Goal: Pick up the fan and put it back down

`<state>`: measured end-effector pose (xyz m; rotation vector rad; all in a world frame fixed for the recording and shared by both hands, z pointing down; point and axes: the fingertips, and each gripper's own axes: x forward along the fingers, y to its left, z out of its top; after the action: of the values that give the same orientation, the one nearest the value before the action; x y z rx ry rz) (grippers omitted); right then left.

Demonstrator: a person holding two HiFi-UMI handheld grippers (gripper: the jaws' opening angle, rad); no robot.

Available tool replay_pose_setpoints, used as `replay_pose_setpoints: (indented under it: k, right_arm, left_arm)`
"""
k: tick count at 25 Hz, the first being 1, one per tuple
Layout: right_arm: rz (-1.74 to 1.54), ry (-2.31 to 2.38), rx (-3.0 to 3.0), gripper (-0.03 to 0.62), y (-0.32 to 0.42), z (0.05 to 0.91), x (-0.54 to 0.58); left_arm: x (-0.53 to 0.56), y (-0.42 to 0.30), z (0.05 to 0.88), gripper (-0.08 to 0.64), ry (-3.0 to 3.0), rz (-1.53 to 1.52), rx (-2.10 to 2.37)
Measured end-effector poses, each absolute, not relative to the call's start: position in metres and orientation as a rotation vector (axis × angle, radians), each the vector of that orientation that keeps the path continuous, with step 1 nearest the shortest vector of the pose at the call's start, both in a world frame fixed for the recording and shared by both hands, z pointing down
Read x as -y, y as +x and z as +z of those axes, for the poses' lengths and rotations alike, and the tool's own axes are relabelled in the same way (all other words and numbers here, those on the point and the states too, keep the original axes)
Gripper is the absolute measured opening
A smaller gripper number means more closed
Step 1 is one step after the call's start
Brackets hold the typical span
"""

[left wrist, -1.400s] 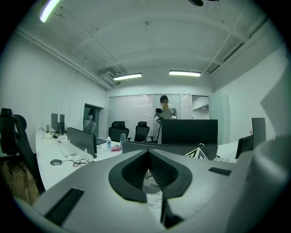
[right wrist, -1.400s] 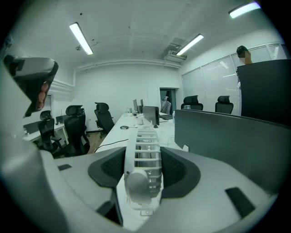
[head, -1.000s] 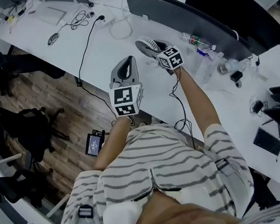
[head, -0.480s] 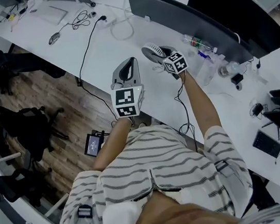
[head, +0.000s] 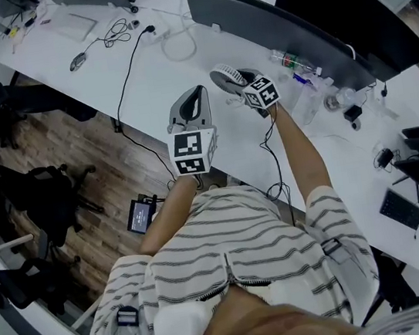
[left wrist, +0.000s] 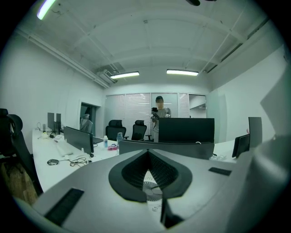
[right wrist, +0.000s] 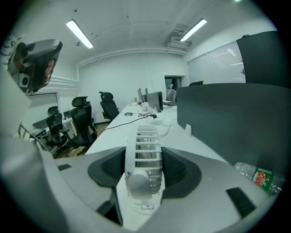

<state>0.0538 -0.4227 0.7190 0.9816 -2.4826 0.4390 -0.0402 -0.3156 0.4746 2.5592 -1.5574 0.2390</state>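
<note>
The right tongs (right wrist: 144, 157) clamped the white slatted plastic fan (right wrist: 148, 136), seemingly upon the white bench (head: 180, 73); the left tongs (left wrist: 148, 157) were together, empty.

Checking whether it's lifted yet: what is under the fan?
The white desk lies below the fan, clamped in the right gripper. The gripper body covers the fan's underside, so contact with the desk cannot be seen.

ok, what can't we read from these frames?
- Whether the fan is lifted or on the desk: the right tool covers its base, right gripper view; too small in head view.
- Label on the bottle: blurred, cut off by the tool, right gripper view.
- Fan past the left tool: only a sliver shows, left gripper view.
</note>
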Motion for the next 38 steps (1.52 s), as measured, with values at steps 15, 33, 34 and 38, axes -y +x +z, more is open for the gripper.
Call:
replay_pose_setpoints:
  k: [15,33,34,38]
  right_arm:
    - [0.459,1.104,2.525,0.225,0.071,0.676,0.411]
    - [0.478,1.411,2.510,0.168,0.058,0.598,0.395]
    - [0.479,1.432,2.502,0.150,0.060,0.594,0.394]
    - [0.501,1.515,2.499,0.087,0.062,0.570,0.383]
  left_arm:
    - [0.309,-0.035,0.474,0.008,2.588,0.223,1.521]
    - [0.303,-0.035,0.468,0.008,2.608,0.204,1.491]
    - [0.303,-0.034,0.469,0.008,2.607,0.203,1.491]
    - [0.302,-0.032,0.468,0.008,2.611,0.196,1.484]
